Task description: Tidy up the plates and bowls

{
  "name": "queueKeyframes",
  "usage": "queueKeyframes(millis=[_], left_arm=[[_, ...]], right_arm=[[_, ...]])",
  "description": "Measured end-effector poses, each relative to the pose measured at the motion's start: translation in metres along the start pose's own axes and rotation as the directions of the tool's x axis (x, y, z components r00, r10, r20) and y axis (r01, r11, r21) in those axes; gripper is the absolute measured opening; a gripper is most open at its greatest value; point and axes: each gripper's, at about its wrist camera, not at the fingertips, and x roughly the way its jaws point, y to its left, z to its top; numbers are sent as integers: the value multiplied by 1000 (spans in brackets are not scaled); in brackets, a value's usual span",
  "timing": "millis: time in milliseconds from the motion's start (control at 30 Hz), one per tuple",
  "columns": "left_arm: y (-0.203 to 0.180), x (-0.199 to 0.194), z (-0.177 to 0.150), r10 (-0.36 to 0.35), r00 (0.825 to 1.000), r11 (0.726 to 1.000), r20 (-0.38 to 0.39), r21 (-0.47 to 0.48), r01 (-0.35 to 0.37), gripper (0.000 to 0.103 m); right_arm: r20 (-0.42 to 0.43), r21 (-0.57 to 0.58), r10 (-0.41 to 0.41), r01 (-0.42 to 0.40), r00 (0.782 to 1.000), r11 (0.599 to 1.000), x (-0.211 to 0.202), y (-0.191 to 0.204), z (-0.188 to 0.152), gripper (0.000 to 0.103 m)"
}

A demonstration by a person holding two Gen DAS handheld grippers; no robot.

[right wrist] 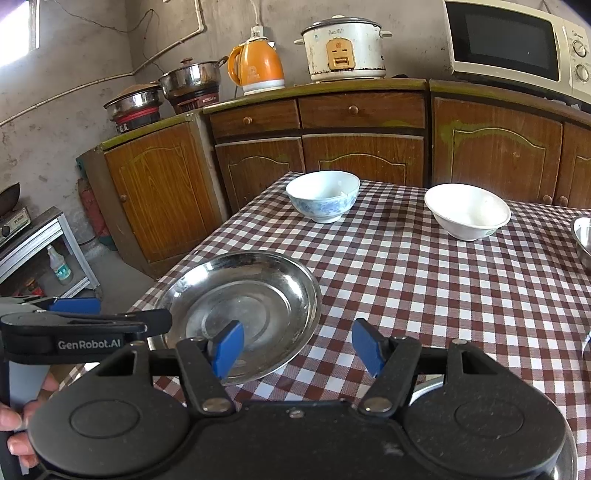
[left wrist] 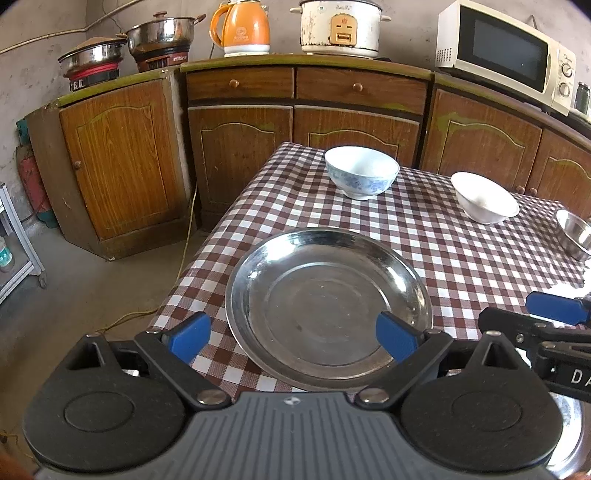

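Where the checked brown-and-white tablecloth [left wrist: 369, 229] nears the table's front edge, a stainless steel plate [left wrist: 325, 306] lies flat, empty, its rim close to the left corner. Left gripper [left wrist: 295, 334] hovers low over the plate's near side, jaws spread wide: one blue pad sits over the cloth just outside the plate's left rim, the other above the plate's right inner slope; nothing is pinched between them, and contact with the metal cannot be judged. Right gripper [right wrist: 297, 345] stands just to the right of it, also spread wide and empty, its left pad over the plate's near right edge, its right pad over bare cloth. In the right wrist view the left gripper enters from the left edge, a person's fingers [right wrist: 14, 424] wrapped on its handle. Farther back on the table, a white bowl with blue floral pattern [left wrist: 362, 171] stands upright near the far left side; a plain white bowl [left wrist: 484, 197] sits to its right, well apart from it; a steel bowl [left wrist: 576, 236] shows partly at the right edge. Behind the table runs a row of wooden cabinets [left wrist: 240, 147], bearing an orange electric kettle [left wrist: 242, 27], a white rice cooker [left wrist: 341, 26], a microwave [left wrist: 506, 51] and two steel pots [left wrist: 162, 35].
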Motion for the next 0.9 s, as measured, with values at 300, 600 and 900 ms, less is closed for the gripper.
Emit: queueKeyframes(millis=[300, 600, 900], left_arm=[[5, 8, 1, 9, 1000, 1000, -10, -4, -9, 99], [12, 17, 3, 25, 999, 1000, -28, -17, -25, 99], [23, 27, 4, 45, 998, 998, -46, -34, -47, 99]], right_arm=[[-8, 3, -3, 4, 1000, 1000, 13, -1, 2, 78], [-20, 7, -6, 6, 1000, 1000, 27, -2, 4, 78], [-39, 15, -6, 7, 999, 1000, 40, -3, 6, 78]])
